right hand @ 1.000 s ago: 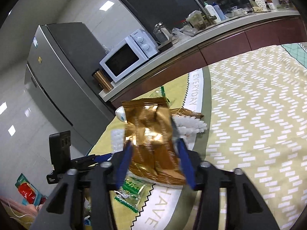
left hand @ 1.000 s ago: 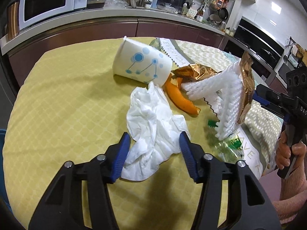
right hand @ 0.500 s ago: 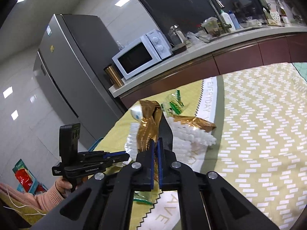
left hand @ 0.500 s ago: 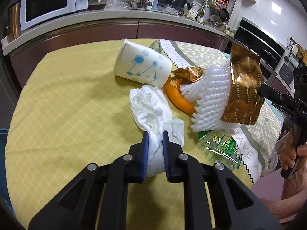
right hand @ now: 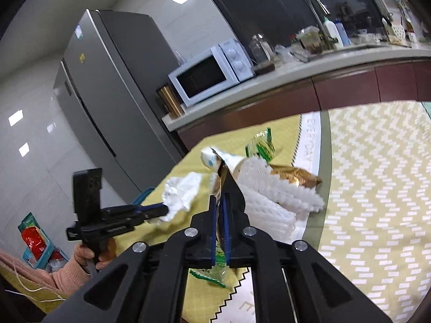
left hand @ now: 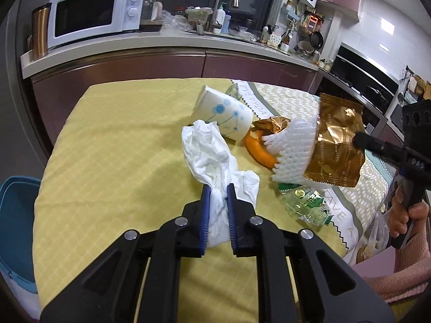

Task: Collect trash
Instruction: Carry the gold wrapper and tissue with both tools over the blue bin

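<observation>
My left gripper (left hand: 218, 192) is shut on a crumpled white tissue (left hand: 212, 150) and lifts its near end off the yellow tablecloth (left hand: 121, 156). My right gripper (right hand: 220, 200) is shut on a gold foil wrapper (left hand: 336, 148), with a white foam fruit net (left hand: 293, 150) hanging against it above the table. On the cloth lie a tipped white paper cup with blue dots (left hand: 223, 114), an orange peel (left hand: 260, 150), a second gold wrapper (left hand: 272, 123) and a clear green-printed wrapper (left hand: 307, 206). The left gripper also shows in the right wrist view (right hand: 161, 211).
A blue bin (left hand: 16, 215) stands on the floor left of the table. Behind the table runs a kitchen counter (left hand: 161, 43) with a microwave (left hand: 94, 13) and sink. A fridge (right hand: 107, 102) stands at the far left. A plastic bag (left hand: 374, 239) hangs at the table's right edge.
Both grippers closed: the left on the tissue, the right on the gold wrapper. The left has since pulled back and lifted with the tissue; the right holds the wrapper and foam net raised.
</observation>
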The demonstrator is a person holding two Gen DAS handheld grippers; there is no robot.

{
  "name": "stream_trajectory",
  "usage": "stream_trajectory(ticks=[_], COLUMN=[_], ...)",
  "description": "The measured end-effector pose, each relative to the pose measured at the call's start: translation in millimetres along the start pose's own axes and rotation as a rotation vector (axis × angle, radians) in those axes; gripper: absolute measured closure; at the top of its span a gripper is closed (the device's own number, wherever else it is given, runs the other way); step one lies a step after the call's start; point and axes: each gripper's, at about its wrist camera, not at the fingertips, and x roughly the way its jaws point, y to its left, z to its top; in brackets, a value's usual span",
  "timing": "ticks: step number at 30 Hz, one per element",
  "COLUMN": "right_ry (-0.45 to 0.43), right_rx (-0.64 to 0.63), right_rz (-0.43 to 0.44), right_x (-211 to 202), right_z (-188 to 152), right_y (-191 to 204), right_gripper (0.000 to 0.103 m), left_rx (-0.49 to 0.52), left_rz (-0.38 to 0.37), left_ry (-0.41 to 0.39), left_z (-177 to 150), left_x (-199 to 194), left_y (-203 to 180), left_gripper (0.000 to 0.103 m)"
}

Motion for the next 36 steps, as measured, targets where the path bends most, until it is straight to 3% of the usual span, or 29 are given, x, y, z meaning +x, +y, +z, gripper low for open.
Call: stream_trajectory(ticks=[4, 7, 22, 36], right_ry=[0.022, 0.022, -0.02, 0.08], right_rx=[0.005, -0.001, -0.089, -0.139], right_rz=[-0.007, -0.001, 0.102, 0.255], right_x=[10, 11, 5, 72], right_z=[-6, -6, 12, 23], right_y=[1, 5, 46, 97], right_gripper=[0.091, 0.101, 0.101, 0.101], left_rx=[-0.013, -0.019, -0.017, -0.08], left_rz=[0.005, 0.003, 0.045, 0.131], left_ry=[0.0, -0.004, -0.066, -0.132], left_z=[-4, -5, -7, -17], left_x=[-5, -6, -43, -88], left_y=[7, 10, 27, 72], left_gripper=[0.09, 0.09, 0.09, 0.09])
